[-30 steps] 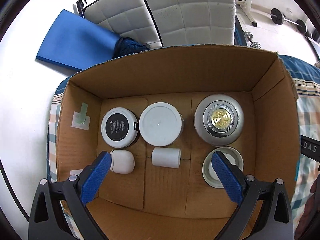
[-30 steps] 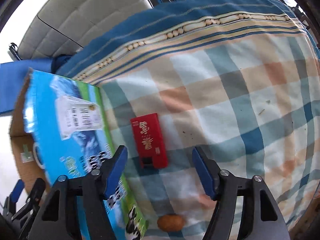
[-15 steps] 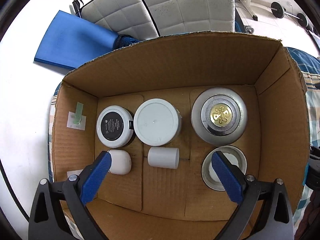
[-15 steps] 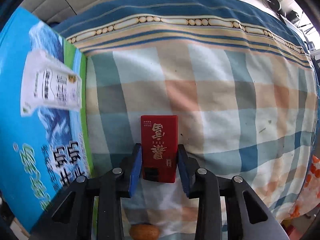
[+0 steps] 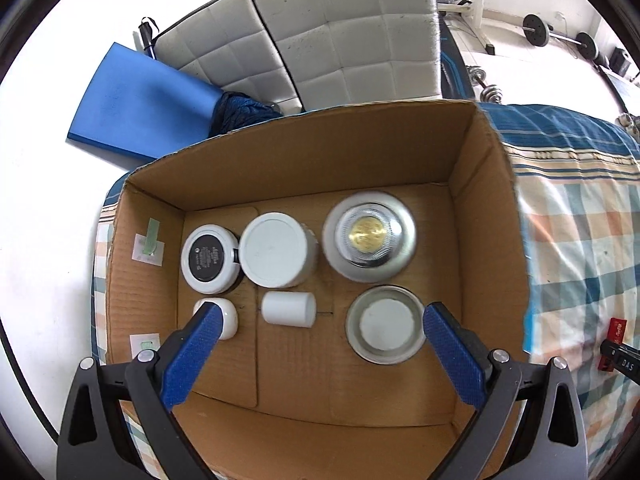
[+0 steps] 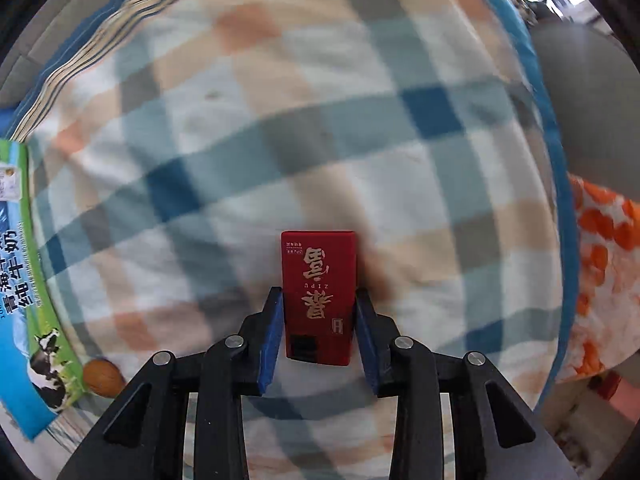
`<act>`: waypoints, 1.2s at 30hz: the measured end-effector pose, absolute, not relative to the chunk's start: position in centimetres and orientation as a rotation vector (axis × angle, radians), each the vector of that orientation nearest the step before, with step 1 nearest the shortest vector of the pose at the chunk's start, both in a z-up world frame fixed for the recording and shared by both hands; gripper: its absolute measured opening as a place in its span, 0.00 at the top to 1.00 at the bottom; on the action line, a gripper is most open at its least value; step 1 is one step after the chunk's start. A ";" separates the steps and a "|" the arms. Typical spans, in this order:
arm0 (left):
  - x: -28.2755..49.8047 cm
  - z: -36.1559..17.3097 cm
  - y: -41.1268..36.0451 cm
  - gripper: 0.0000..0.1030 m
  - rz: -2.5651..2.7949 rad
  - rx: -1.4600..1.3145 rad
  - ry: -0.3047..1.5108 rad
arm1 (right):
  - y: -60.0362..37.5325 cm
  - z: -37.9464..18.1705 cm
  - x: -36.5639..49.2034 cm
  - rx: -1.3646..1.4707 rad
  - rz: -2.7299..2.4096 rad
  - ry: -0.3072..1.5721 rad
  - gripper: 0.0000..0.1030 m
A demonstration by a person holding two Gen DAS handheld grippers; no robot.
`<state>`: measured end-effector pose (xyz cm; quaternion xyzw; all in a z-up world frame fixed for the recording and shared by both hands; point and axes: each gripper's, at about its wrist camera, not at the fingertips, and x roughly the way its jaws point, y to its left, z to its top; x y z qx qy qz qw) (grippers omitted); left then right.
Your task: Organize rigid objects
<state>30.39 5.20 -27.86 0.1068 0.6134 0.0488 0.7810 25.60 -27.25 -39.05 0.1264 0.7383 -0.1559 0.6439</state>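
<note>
My right gripper (image 6: 319, 300) is shut on a red box with gold characters (image 6: 319, 292), held above the checked blanket (image 6: 360, 140). The red box also shows at the right edge of the left wrist view (image 5: 616, 330). My left gripper (image 5: 320, 316) is open and empty above an open cardboard box (image 5: 304, 152). In the box lie a black-topped white jar (image 5: 210, 258), a white lidded jar (image 5: 275, 254), a silver tin with a gold centre (image 5: 369, 236), a small white case (image 5: 224, 316), a white cylinder (image 5: 289, 309) and a round metal dish (image 5: 385, 324).
The box's printed outer side (image 6: 24, 300) stands at the left of the right wrist view, with a brown nut-like object (image 6: 102, 376) beside it. A white quilted seat (image 5: 320, 32) and a blue mat (image 5: 140, 104) lie beyond the box. Orange-patterned cloth (image 6: 600, 272) is at the right.
My right gripper closed on the red box and lifted it, swinging away from the cardboard box. My left gripper stayed open and pulled back slightly over the box.
</note>
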 end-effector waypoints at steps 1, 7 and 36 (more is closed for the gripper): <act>30.2 -27.8 5.0 0.00 0.102 0.236 1.324 | -27.5 -38.8 25.4 0.308 -0.363 1.680 0.64; 29.2 -28.8 4.5 0.00 0.086 0.242 1.359 | -22.8 -35.2 24.7 0.450 -0.168 1.566 0.27; 27.0 -29.6 8.3 0.00 0.154 0.199 1.406 | -7.0 -39.4 17.0 0.450 0.071 1.702 0.90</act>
